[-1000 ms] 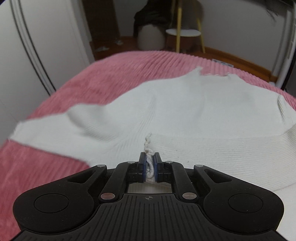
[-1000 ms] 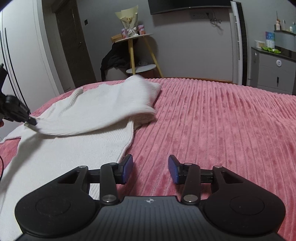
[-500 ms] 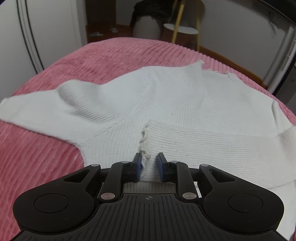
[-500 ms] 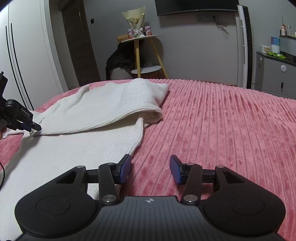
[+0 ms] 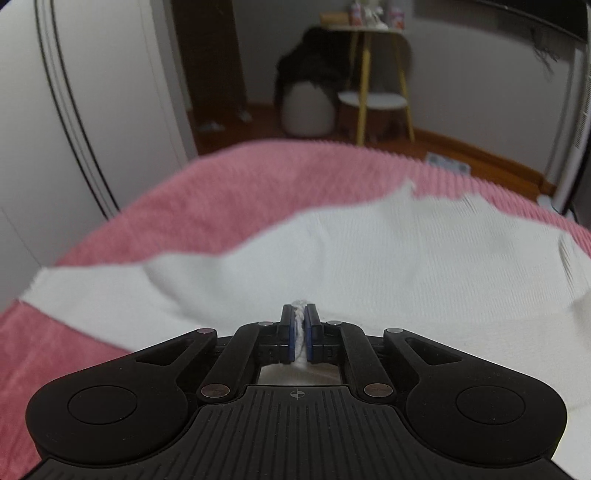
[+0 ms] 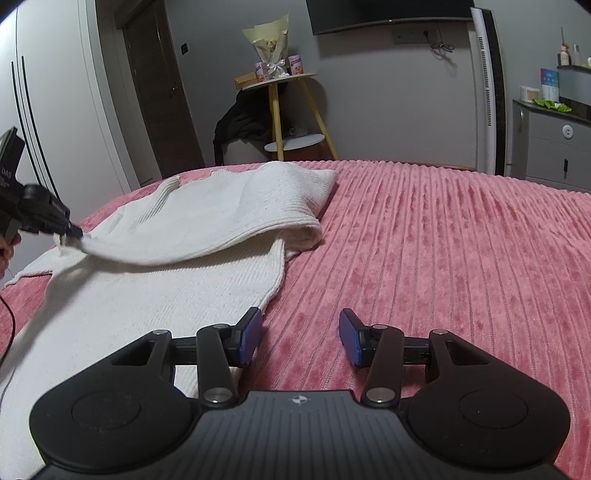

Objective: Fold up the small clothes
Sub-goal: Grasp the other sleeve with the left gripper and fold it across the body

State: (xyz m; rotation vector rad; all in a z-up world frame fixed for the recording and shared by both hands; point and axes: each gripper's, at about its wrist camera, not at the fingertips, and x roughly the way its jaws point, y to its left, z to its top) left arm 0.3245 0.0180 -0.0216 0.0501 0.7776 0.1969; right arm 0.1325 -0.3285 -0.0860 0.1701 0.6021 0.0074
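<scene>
A grey-walled bedroom holds a bed covered by a pink ribbed plush bedspread, with a pale wardrobe with thin black lines to the left and a dark wooden door beyond it. At the foot of the bed stands a small round side table on yellow legs, carrying a wrapped bouquet and two small tins; dark clothing is draped beside it over a white rounded pouffe. A black flat screen hangs on the wall, and a grey cabinet sits at the far right.

A white ribbed knit sweater lies spread across the left part of the bedspread. One sleeve is folded across the body, its wide cuff end doubled over near the sweater's right edge.

The left gripper has its blue-padded fingers pressed together on a bunched bit of the white knit, which pokes out between the pads. From the right wrist view this gripper holds the fabric raised off the layer beneath, so the cloth hangs in a shallow curve toward the folded part.

The right gripper hovers low over the bedspread just beside the sweater's lower right edge, fingers spread wide with nothing between them; its left finger sits at the hem's corner.
</scene>
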